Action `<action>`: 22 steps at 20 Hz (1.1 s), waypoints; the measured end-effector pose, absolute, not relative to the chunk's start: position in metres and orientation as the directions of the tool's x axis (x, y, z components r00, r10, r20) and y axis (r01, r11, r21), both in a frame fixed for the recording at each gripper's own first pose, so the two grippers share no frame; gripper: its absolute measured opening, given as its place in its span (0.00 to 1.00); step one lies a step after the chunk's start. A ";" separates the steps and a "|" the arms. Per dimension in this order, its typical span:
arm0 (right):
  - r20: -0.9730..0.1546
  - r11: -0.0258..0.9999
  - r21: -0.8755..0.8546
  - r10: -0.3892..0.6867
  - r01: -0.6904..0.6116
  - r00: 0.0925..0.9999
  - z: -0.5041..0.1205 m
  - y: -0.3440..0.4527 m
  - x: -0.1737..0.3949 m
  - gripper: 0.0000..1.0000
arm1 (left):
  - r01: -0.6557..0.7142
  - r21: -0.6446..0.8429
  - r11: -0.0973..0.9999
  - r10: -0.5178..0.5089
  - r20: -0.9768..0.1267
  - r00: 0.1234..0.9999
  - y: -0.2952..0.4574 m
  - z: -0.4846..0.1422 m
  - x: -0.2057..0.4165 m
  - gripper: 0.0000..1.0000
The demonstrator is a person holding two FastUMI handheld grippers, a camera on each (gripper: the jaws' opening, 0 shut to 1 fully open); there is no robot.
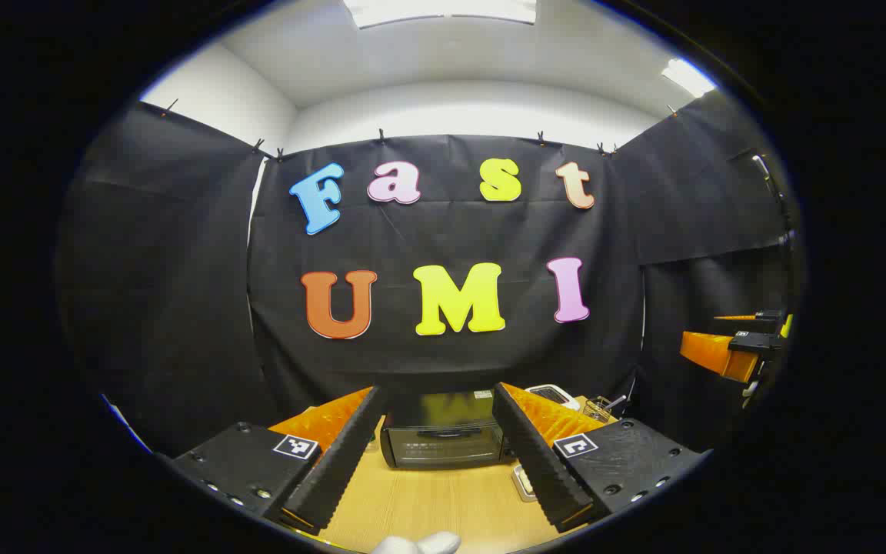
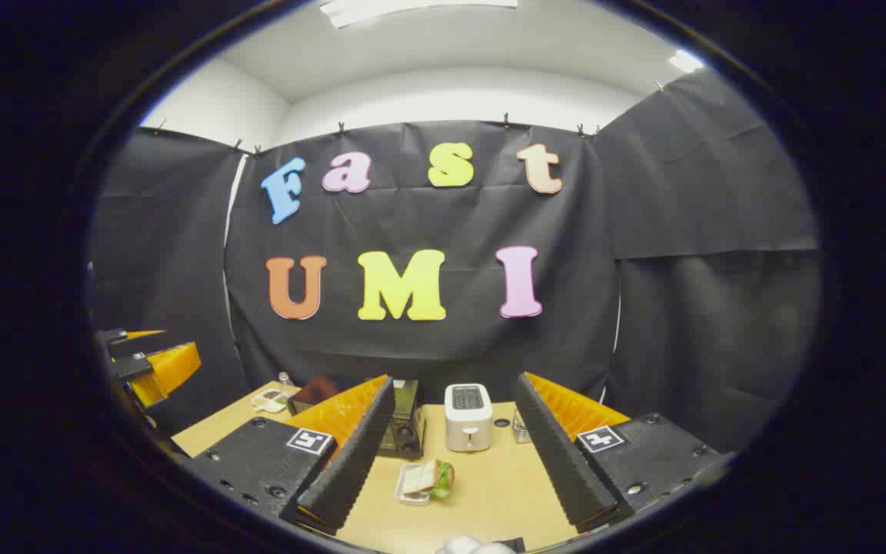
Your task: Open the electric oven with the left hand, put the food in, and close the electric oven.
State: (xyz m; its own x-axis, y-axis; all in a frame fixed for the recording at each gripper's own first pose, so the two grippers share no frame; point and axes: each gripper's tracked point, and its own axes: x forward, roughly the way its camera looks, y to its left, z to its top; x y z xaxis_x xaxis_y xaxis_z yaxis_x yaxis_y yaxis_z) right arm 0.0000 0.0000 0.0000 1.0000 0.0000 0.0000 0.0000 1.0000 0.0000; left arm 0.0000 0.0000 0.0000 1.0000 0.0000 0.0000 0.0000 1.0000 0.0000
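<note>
In the left gripper view, the left gripper [image 1: 443, 477] is wide open and holds nothing; its two fingers [image 1: 335, 462] are long wedge shapes with a ribbed inner face, and each sits on a matte block with a small square marker. Between the fingers, farther off on the table [image 1: 428, 508], stands the oven [image 1: 443, 440]. It is a low box with dark shiny sides, its long axis goes from side to side, and its glass door faces the camera. The door is closed, with a horizontal handle across the top part. The table has a smooth light wood surface. Right of the oven the corner of a small tray [image 1: 521, 481] shows beside the right finger. At the far right edge the right gripper [image 1: 735, 350] hangs in the air, well apart from the oven.

In the right gripper view, the left gripper [image 2: 143, 362] shows at the far left edge. The right gripper [image 2: 451, 469] is also wide open and empty. Behind its left finger stands the oven [image 2: 404, 423], seen from its right end. On the table [image 2: 489, 485], between the fingers, lies the sandwich [image 2: 429, 477] in a shallow tray [image 2: 406, 492], in front of the oven and apart from it. Behind it stands a white toaster [image 2: 467, 417] with rounded corners, upright, and just right of it a small glass [image 2: 520, 427].
</note>
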 end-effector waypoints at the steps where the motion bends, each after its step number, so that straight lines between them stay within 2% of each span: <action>1: -0.002 1.000 0.002 0.009 -0.009 1.000 0.001 0.005 0.001 1.00 | -0.006 -0.004 1.000 0.006 0.004 1.000 0.002 0.000 0.000 0.95; 14: -0.015 1.000 -0.004 0.030 -0.030 0.999 -0.004 0.014 0.018 1.00 | -0.045 -0.005 0.999 0.045 0.013 0.999 0.022 -0.008 0.019 0.95; 22: -0.019 0.999 -0.030 0.018 -0.019 1.000 -0.004 -0.006 0.036 1.00 | -0.028 -0.046 0.999 0.026 -0.039 0.999 0.002 -0.054 0.075 0.95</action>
State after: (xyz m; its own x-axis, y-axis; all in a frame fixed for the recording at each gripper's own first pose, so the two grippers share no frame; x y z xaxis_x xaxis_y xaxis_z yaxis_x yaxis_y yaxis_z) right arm 0.0359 -0.0065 -0.0041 0.9997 0.0184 -0.0190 -0.0189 0.9994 -0.0296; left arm 0.0746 0.0025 -0.0538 0.9989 0.0259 -0.0389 -0.0277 0.9986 -0.0459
